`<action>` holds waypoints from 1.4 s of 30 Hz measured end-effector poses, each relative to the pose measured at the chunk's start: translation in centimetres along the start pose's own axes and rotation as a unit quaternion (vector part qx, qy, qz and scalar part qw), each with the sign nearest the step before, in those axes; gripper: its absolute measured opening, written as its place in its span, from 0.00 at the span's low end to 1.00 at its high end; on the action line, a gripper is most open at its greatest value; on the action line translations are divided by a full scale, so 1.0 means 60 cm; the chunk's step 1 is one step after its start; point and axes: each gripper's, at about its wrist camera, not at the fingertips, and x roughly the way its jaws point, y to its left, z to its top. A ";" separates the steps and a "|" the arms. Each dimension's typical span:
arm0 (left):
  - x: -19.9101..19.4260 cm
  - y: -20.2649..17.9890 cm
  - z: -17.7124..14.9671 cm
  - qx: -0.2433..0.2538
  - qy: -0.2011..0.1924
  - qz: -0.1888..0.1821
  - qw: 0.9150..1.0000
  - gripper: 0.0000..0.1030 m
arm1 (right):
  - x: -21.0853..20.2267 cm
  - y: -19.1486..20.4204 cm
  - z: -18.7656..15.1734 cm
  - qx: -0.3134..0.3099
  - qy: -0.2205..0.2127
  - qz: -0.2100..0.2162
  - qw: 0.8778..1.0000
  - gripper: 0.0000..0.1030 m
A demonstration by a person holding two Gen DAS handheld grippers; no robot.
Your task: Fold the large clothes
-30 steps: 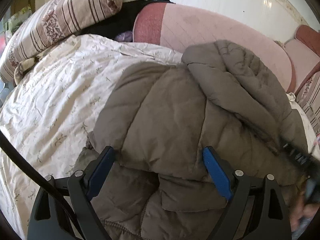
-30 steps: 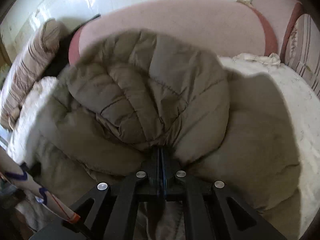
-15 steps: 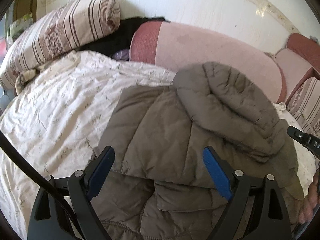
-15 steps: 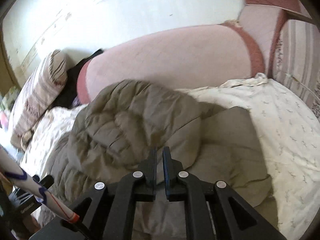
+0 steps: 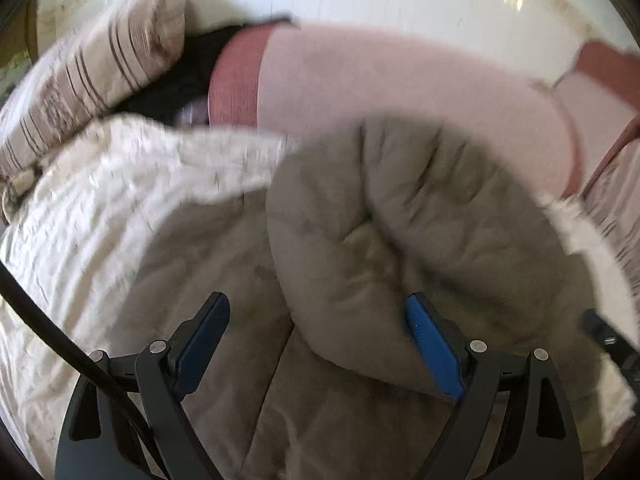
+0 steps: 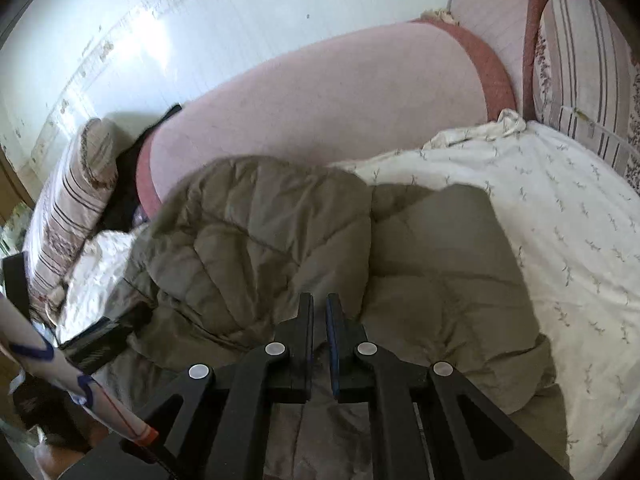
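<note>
A grey-brown quilted puffer jacket (image 6: 360, 248) lies on a bed covered with a cream sheet (image 6: 568, 216) bearing a small sprig print. Part of the jacket is folded over onto the rest, forming a thick rounded bulge on the left half in the right wrist view; the flatter quilted panel extends to the right of it. In the left wrist view, which is blurred, the same folded bulge (image 5: 400, 224) sits centre and right, with a flatter layer below it.

The left tongs (image 5: 318, 344) stand wide apart above the jacket, blue pads (image 5: 434, 352) facing inward. The folded edge of the jacket shows between them, but the pads do not press on it and nothing is held.

The right tongs (image 6: 319, 320) are nearly closed, with only a narrow slit between the two fingers. No cloth is visible in that slit; they hang over the jacket at the seam between the bulge and the flat panel.

Behind the bed runs a pink padded headboard (image 6: 320, 108) with a darker red border. A striped pillow (image 6: 76, 204) lies at the left end, with a dark garment (image 5: 180, 80) between it and the headboard. A second striped cushion (image 6: 580, 72) stands at the right. The wall (image 6: 200, 20) behind is white and glossy.
</note>
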 end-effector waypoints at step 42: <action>-0.329 0.099 -0.508 0.066 -0.017 0.075 0.995 0.90 | -0.285 -0.011 -0.455 -0.109 0.077 -0.025 0.991 0.33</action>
